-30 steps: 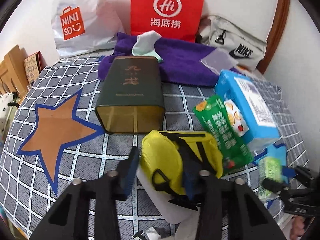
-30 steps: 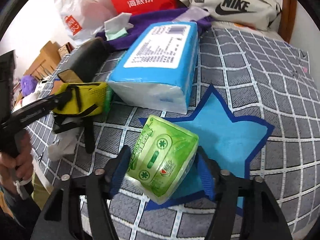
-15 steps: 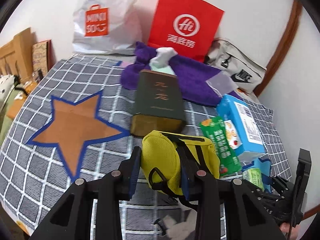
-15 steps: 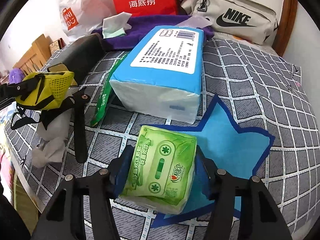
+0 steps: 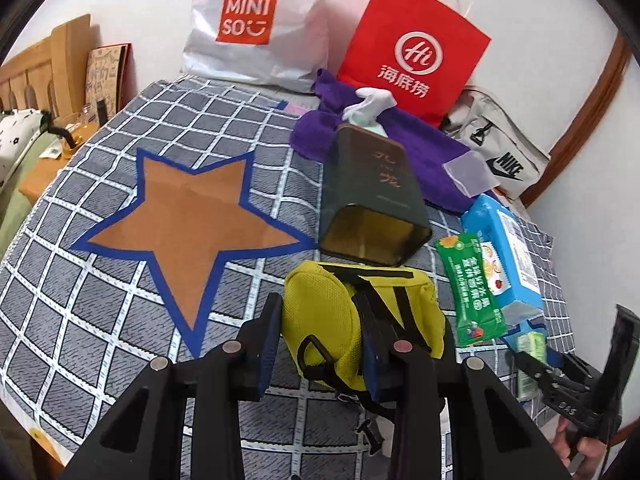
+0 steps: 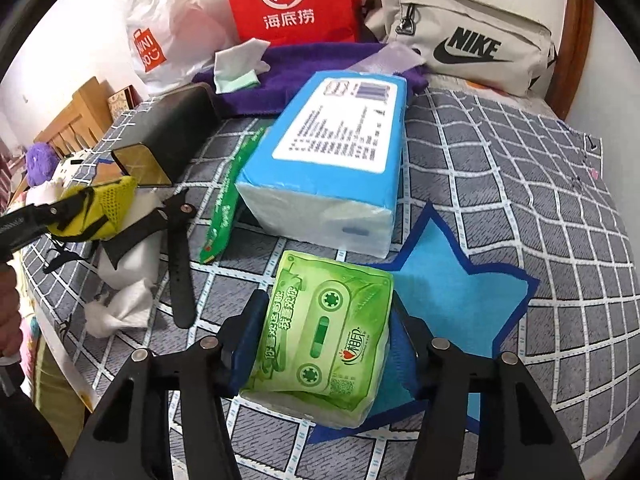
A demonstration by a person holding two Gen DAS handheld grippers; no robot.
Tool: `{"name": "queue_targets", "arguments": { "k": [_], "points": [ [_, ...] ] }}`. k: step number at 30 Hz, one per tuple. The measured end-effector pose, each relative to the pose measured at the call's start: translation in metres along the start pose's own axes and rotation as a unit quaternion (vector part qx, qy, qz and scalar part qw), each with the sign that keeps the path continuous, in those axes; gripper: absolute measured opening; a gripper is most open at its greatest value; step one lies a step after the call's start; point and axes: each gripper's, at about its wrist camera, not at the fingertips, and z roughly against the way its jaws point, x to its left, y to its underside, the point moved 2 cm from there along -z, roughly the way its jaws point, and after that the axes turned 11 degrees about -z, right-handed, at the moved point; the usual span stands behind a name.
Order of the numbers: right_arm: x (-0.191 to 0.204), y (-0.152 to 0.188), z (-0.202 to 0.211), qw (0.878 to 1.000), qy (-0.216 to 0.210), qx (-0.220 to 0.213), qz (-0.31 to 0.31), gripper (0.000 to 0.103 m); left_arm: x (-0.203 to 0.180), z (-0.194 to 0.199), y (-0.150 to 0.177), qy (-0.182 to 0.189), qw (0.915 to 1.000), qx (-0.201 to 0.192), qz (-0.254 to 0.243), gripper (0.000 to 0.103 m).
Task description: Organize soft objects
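While your left gripper (image 5: 320,344) clamps the yellow pouch (image 5: 352,320) at lower centre, the orange star (image 5: 188,224) lies to its upper left; your right gripper (image 6: 326,336) pinches the green tissue pack (image 6: 324,336) beside the blue star (image 6: 452,300).

Soft, even indoor light, faint shadows; both fisheye views bend hard at dark corners, details mostly sharp.
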Motion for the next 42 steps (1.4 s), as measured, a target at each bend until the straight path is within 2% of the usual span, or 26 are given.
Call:
{"name": "queue_targets", "arguments": {
  "k": [6,11,16,23,28,42],
  "points": [
    [0.007,-0.010,0.019,1.000,-0.017,-0.003,-0.003,0.057,-0.002,0.010,-0.011,0.008,0.9999,-0.009,-0.006,0.033],
    [0.012,-0.024,0.037,0.999,-0.031,-0.024,-0.001,0.057,-0.007,0.023,-0.029,0.011,0.9995,-0.023,-0.016,0.033],
    [0.015,-0.042,0.045,0.999,-0.018,-0.035,0.010,0.057,-0.014,0.032,-0.045,0.017,0.9990,-0.034,-0.023,0.033],
    [0.018,-0.076,0.047,0.998,-0.034,-0.041,0.020,0.057,-0.030,0.036,-0.076,0.007,0.9979,-0.047,-0.045,0.033],
    [0.017,-0.102,0.038,0.998,-0.036,-0.038,0.017,0.057,-0.037,0.029,-0.100,0.001,0.9976,-0.048,-0.051,0.033],
    [0.022,-0.184,0.015,0.997,-0.043,-0.067,0.018,0.057,-0.055,-0.012,-0.161,-0.009,0.9967,-0.043,-0.069,0.033]
  ]
}}
